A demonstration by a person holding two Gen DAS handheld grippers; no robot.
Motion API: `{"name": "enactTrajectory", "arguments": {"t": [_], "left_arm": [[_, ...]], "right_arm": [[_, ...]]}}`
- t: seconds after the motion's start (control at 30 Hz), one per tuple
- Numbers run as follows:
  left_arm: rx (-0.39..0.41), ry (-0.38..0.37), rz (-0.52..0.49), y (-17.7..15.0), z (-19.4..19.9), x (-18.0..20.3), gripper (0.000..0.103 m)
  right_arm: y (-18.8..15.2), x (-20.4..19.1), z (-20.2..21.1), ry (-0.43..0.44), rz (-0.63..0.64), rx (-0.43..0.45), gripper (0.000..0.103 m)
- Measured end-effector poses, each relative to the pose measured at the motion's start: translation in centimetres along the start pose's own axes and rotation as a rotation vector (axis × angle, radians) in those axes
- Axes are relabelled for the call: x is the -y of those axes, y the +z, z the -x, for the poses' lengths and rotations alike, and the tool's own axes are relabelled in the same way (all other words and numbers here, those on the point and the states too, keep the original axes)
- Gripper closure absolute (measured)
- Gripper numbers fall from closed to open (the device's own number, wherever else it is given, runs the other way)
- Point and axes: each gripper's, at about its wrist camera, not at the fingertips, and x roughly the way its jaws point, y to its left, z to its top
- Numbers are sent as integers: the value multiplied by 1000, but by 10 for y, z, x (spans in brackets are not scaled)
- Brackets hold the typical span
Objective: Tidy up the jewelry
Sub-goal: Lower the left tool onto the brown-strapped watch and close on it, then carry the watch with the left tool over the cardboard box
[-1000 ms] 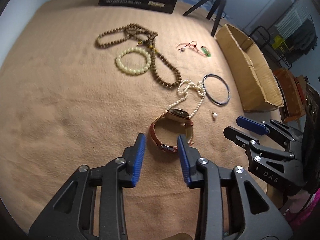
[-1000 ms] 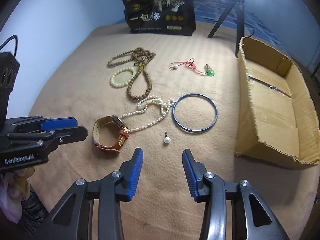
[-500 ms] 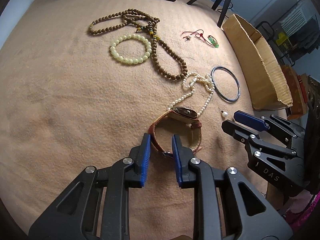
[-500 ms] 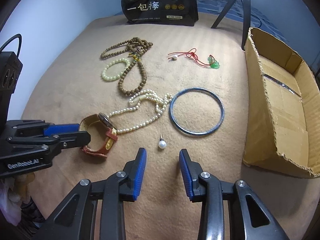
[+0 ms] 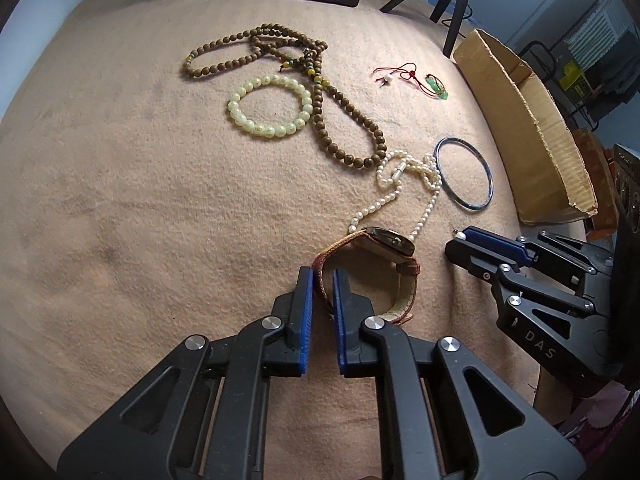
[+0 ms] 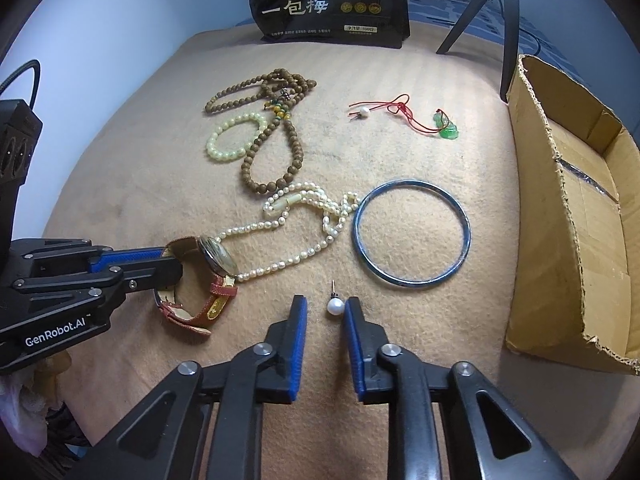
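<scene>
Since both of your tools are already at their targets, read the lines below before you move.

Key relation: the pearl stud (image 6: 335,306) lies straight ahead of your right tool (image 6: 325,312), between its blue pads, with its pin pointing away from you along the fingers' line.
Right tool state: spread, pads just beside the pearl on either side; contact cannot be told, so treat it as not yet gripped.
Left tool state: your left tool (image 5: 321,280) is nearly pressed together, pinching the near strap of the watch (image 5: 374,258); the right wrist view shows the strap between its pads.
Watch: stands on its edge, the dial on the far side, touching the end of the pearl necklace (image 6: 288,236).
Nearer hand: right for the stud, left for the watch; the two tools sit side by side, near each other.
Surface: a soft tan blanket (image 5: 120,200); the small round pearl will likely sink a little and may roll if you nudge it.
Destination: probably the cardboard box (image 6: 580,216), open on your right, well apart from the watch.
Room: blue bangle (image 6: 411,234) lies just beyond the stud; wooden beads (image 5: 332,120), pale bead bracelet (image 5: 269,106) and red cord pendant (image 6: 408,116) lie farther off.
Risk: lifting the watch may drag the necklace.
</scene>
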Motion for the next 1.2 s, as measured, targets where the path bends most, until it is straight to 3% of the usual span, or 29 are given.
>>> {"name": "enactTrajectory", "arguments": {"t": [0.13, 0.77, 1.2], "left_arm": [[11, 8, -5, 0, 2, 0, 96], [98, 3, 1, 3, 31, -1, 98], [169, -53, 6, 20, 54, 16, 98]], "right_arm": [[0, 0, -1, 6, -3, 1, 97], [2, 5, 37, -9, -3, 110, 97], [8, 27, 72, -29, -49, 202, 97]]}}
